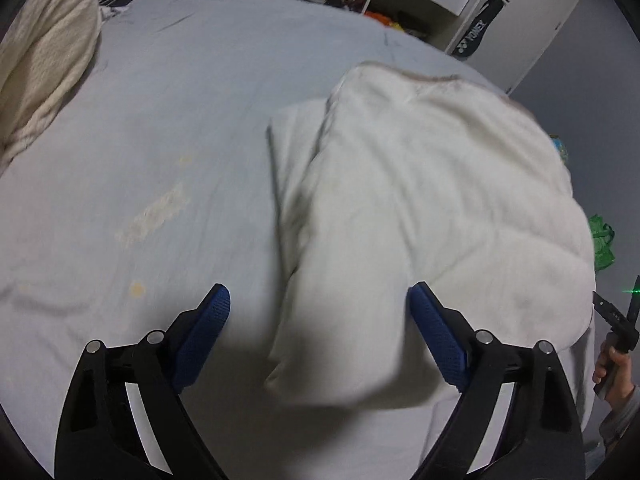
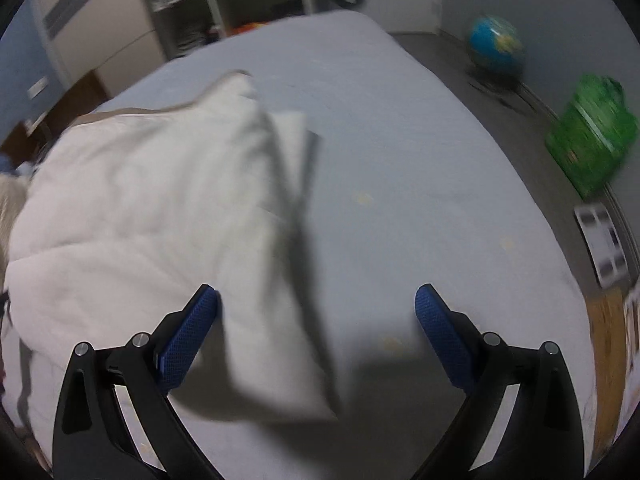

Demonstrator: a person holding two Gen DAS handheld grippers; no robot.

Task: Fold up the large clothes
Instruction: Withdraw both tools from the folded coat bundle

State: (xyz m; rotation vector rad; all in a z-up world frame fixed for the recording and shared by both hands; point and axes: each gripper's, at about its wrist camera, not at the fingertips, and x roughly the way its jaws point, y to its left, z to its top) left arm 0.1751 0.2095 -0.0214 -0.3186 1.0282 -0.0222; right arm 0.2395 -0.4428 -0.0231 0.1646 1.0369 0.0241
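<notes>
bare sheet right of folded white garment's edge

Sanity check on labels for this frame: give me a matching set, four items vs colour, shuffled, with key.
Things:
1. padded garment on the bed
2. bed sheet
3. gripper pads
4. bag on the floor beside the bed

Colours:
A. green
B. white
C. blue
D. pale grey-blue

Pairs: 1-B, 2-D, 3-C, 4-A
</notes>
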